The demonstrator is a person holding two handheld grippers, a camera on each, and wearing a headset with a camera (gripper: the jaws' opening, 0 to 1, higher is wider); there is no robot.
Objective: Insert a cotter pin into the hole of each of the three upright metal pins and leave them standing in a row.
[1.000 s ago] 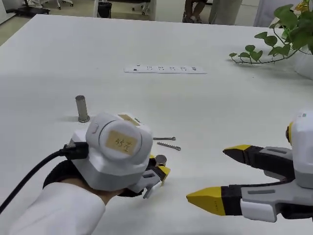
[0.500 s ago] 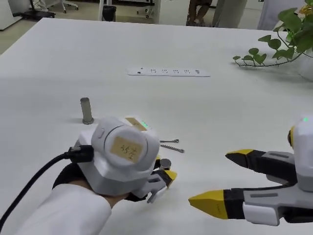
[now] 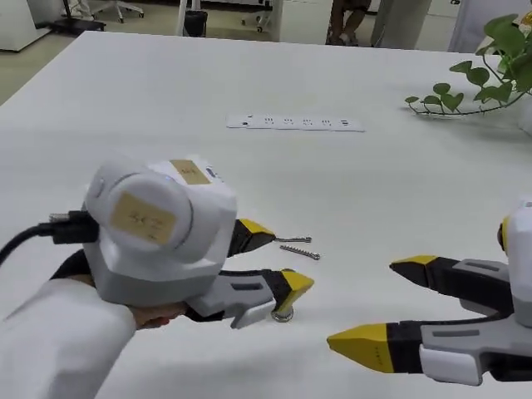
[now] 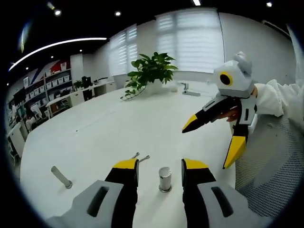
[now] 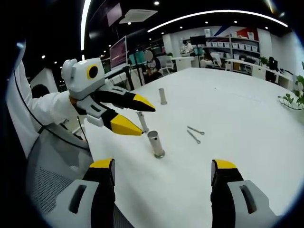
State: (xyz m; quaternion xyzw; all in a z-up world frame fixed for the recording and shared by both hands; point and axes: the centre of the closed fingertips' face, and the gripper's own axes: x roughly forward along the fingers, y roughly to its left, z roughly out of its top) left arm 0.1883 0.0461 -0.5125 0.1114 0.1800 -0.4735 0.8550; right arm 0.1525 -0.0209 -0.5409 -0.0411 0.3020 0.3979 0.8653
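Ok, left to right. The left gripper (image 4: pixel 160 164) has its jaws spread and isn't pinching anything. In its own view the nearest metal pin (image 4: pixel 165 180) stands upright between the two yellow tips, a bit closer to the right-hand one and, as far as I can tell, touching neither. In the head view that same pin peeks out just under the nearer jaw tip, at about 6 o'clock of it. Its long axis goes straight up off the table (image 3: pixel 374 183), so I'd say a plain squeeze would catch it around the barrel. I can't make out the cross hole in any view, it's too small.

The right gripper view also picks up a second metal pin (image 5: pixel 141 118) and a third metal pin (image 5: pixel 163 96) further back. Both are standing, roughly in line with the first.

Next over, two cotter pins (image 3: pixel 300 252) lie flat on the table side by side, long axes running roughly left-right in the head view. They're at about 1 o'clock of the near pin, just past the left gripper's far jaw.

The right gripper (image 3: pixel 362 301) is wide apart and holding nothing. The cotter pins sit at about 10 o'clock from its tips, with a clear gap between. My guess is the left steadies the pin, being nearest, and the right fetches a cotter pin. They lie lengthwise along its reach, so its jaws should close across the thin shank.
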